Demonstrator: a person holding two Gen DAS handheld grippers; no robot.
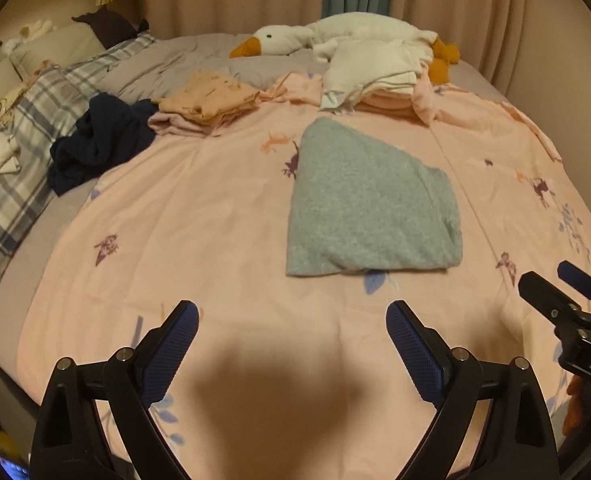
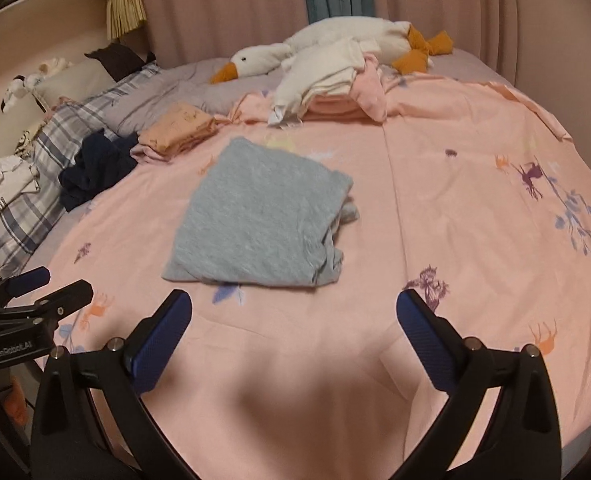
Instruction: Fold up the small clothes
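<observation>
grey folded shirt (image 1: 369,208) lies flat ahead of our fingers, untouched, its long axis running away from us; left gripper (image 1: 291,320) and right gripper (image 2: 295,312) both spread wide, holding nothing

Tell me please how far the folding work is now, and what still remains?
Done: the grey garment lies folded on the pink cover, and a folded peach stack sits behind it. In hand: nothing; the left gripper and right gripper are both open and empty, above the cover. Left: the dark navy garment is crumpled, and the white clothes by the goose toy look unfolded.
</observation>
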